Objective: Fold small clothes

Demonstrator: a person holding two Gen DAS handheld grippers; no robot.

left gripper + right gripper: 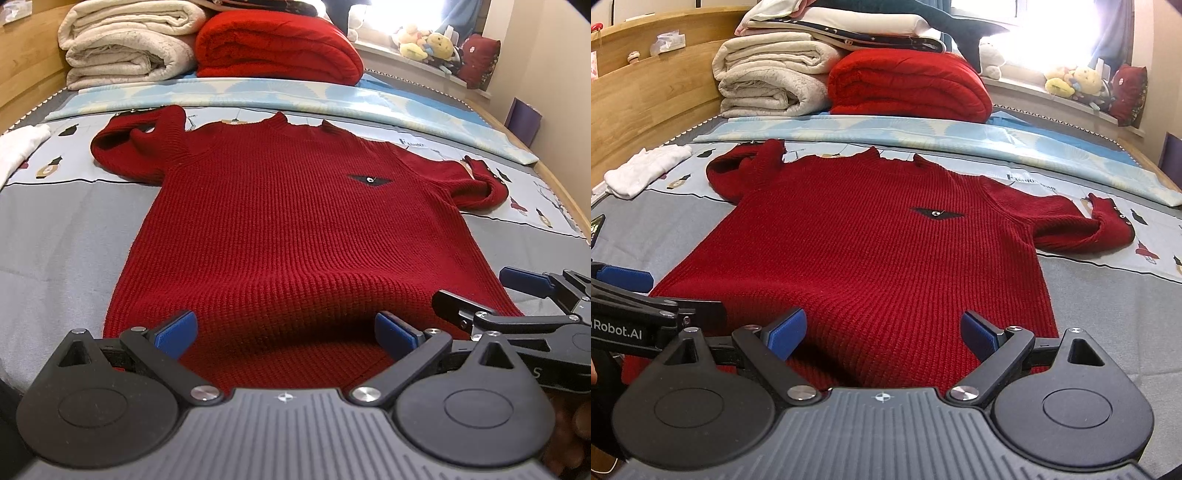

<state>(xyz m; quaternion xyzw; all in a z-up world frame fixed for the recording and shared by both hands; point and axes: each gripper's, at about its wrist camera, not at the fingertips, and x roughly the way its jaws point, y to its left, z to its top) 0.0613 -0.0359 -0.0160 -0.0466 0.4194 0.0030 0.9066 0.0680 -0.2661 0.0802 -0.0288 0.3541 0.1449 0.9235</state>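
Note:
A dark red knit sweater (288, 221) lies flat on the bed, front up, collar at the far end, hem nearest me. It also shows in the right wrist view (871, 251). Both sleeves are bent back near the shoulders. My left gripper (286, 332) is open over the hem, left of centre. My right gripper (882, 332) is open over the hem further right. Neither holds cloth. The right gripper's fingers (524, 282) show at the right edge of the left wrist view. The left gripper's fingers (626, 278) show at the left edge of the right wrist view.
Folded cream blankets (768, 77) and a folded red blanket (908, 85) are stacked at the bed's far end. A white garment (642, 170) lies at the far left. A wooden headboard (646, 103) runs on the left. Plush toys (1078, 79) sit on the windowsill.

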